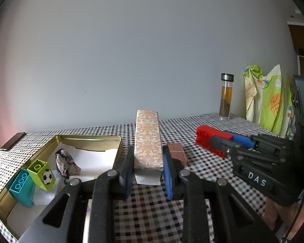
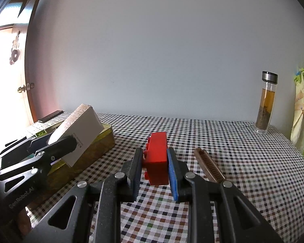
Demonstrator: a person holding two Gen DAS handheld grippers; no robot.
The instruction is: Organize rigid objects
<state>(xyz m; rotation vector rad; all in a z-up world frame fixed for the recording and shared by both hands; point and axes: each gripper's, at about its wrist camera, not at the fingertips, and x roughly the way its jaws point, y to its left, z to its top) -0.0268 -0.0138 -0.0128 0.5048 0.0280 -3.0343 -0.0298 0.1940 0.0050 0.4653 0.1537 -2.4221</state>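
Left gripper is clamped on a long patterned box, its two fingers pressing the box's sides at the near end, low in the centre of the left wrist view. The box is tilted up, far end raised toward the wall. Seen from the right wrist camera, that same box sits at the left of the frame, angled above the edge of the gold tin.

The tin takes the lower left of the left wrist view, and inside it we have a teal brick, a lime brick with a football print leaning against it, and a rough rock just beside them.

Over to the right gripper: closed tight on a red brick, dead centre of its own frame, studs facing left. A brown ridged bar lies on the checked tablecloth just right of that gripper.

Far right against the wall, a glass bottle stands upright, with a green printed cloth hanging beside it.
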